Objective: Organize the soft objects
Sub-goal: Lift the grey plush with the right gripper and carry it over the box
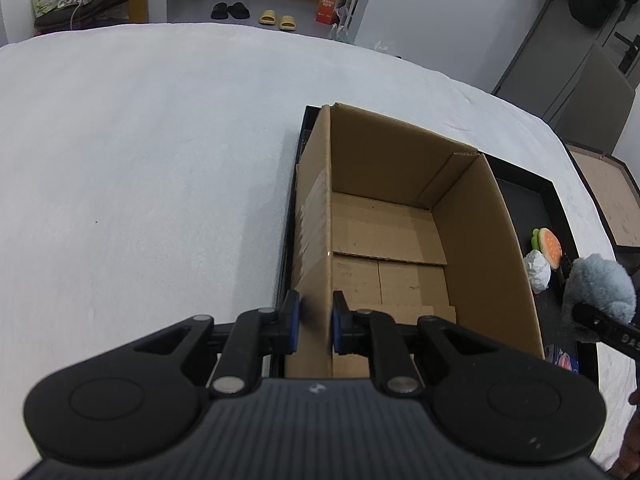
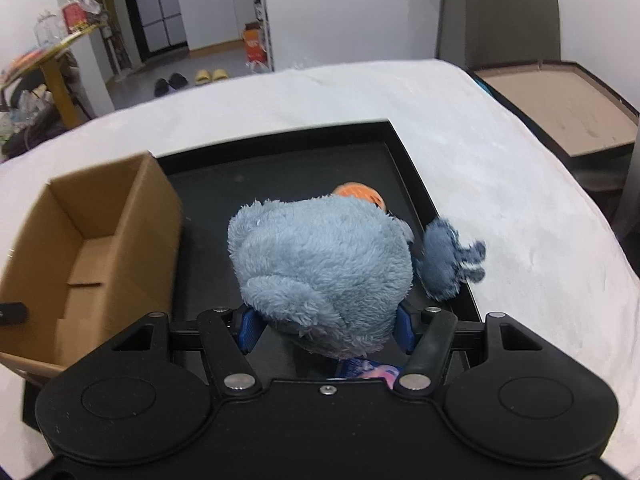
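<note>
My left gripper (image 1: 316,322) is shut on the near left wall of an open cardboard box (image 1: 400,208), one pad outside and one inside. The box holds nothing and stands in a black tray (image 1: 524,188). In the right wrist view my right gripper (image 2: 326,328) is shut on a fluffy blue-grey plush toy (image 2: 320,264), lifted above the tray (image 2: 280,172) with a darker limb hanging to the right. That plush (image 1: 600,288) also shows at the right edge of the left wrist view. An orange burger-like toy (image 1: 549,246) and a white crumpled soft thing (image 1: 538,270) lie in the tray.
The tray rests on a white cloth-covered table (image 1: 140,160). A colourful packet (image 2: 368,370) lies in the tray under the plush. The box (image 2: 100,216) stands left of the plush. A brown-topped low table (image 2: 560,108) is beyond the right edge.
</note>
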The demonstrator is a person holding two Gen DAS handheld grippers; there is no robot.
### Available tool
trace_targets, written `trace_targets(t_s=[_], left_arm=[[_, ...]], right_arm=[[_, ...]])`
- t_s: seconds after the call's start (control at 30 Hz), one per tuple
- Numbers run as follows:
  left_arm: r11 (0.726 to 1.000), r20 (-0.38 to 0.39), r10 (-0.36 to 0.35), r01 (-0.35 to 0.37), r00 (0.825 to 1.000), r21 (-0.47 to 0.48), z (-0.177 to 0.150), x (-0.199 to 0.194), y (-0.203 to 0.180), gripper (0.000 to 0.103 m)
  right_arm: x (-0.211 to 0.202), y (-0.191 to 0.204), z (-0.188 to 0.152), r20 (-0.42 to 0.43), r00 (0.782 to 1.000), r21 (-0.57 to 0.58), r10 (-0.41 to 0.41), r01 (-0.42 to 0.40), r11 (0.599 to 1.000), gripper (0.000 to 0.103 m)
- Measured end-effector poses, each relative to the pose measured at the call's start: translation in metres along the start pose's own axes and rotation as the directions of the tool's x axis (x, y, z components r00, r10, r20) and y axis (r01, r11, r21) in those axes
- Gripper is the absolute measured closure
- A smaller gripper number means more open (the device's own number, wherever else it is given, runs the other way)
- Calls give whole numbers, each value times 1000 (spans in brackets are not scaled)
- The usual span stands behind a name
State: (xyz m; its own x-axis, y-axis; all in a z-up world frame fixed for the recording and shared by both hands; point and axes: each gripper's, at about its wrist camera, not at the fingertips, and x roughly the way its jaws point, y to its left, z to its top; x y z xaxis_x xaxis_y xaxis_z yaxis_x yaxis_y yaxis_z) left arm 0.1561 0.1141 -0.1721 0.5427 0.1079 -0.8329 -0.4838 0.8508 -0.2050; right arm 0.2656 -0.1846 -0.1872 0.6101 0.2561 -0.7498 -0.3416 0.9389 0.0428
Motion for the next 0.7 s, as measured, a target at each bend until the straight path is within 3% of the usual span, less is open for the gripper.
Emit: trace_targets(t_s=[0.53, 0.7], left_arm=[[1000, -18, -16, 16, 1000, 0, 2, -3, 3, 88], [1000, -21, -27, 27, 999, -1, 3, -2, 5, 88]], right_arm=[[-32, 41, 35, 96, 986, -56, 138, -133, 989, 42], [-32, 59, 39, 91, 983, -94, 160, -152, 984, 42]])
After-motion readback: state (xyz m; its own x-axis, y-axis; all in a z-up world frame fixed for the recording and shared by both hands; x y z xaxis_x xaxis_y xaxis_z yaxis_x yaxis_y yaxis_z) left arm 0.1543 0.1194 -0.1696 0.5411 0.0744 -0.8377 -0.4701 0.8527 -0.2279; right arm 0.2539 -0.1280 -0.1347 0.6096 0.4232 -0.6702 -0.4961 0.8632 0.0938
